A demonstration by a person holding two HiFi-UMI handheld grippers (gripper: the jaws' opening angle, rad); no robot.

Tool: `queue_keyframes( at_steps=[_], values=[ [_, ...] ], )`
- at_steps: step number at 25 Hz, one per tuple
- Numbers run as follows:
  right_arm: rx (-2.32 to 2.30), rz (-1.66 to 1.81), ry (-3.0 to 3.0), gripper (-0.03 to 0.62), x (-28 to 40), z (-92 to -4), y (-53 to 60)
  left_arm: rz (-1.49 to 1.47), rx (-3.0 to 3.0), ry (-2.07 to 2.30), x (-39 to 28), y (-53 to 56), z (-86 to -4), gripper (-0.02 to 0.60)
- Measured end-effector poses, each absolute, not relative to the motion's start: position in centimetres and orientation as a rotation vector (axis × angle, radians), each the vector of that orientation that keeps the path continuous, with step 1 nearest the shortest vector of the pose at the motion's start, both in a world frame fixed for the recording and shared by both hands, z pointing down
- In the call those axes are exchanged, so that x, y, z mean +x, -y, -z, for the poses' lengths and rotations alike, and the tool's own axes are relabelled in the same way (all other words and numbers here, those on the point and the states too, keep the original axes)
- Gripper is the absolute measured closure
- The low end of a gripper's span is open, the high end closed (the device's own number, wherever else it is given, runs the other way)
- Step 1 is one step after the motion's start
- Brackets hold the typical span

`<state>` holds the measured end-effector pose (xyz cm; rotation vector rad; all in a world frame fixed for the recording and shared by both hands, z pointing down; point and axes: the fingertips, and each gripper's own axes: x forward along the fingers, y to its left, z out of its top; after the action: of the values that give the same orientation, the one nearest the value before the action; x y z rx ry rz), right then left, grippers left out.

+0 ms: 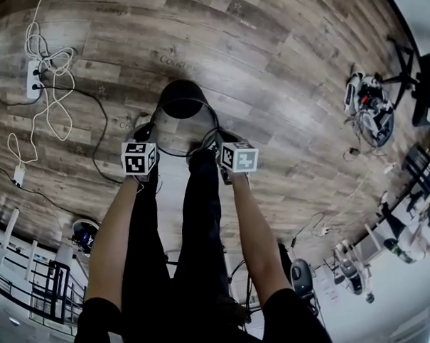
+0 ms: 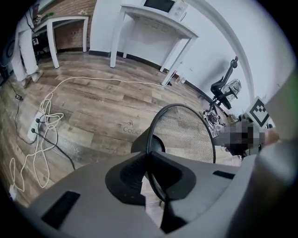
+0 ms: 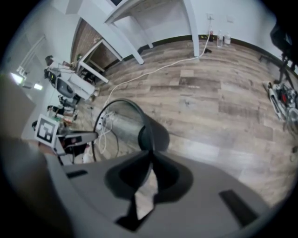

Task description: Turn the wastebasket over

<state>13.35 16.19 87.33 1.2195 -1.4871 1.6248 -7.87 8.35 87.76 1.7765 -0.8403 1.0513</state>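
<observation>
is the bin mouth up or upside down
Mouth up: the black wire-mesh wastebasket shows its wide open rim to the head camera, solid dark base beyond it. The left gripper and right gripper clamp that rim.

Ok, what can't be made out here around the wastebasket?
Head view: jaws of left gripper and right gripper, under their marker cubes.
Head view: wastebasket's near rim, behind the person's leg.
Every view: whether its base touches the floor; basket and grippers cover that spot.
Right gripper view: mesh, blurred.

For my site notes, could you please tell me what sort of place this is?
Probably an office or lab workroom: white desks along the wall, an office chair, and a power strip with loose cables on the wood-look floor.
</observation>
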Motion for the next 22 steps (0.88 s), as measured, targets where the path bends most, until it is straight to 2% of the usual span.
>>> queue_keyframes(
  at_steps=[22],
  values=[
    [1.394, -1.640, 1.418, 0.543, 14.4, -93.2, -13.5, -1.103, 1.852, 0.884, -5.9, -2.6, -93.9, 0.525]
  ],
)
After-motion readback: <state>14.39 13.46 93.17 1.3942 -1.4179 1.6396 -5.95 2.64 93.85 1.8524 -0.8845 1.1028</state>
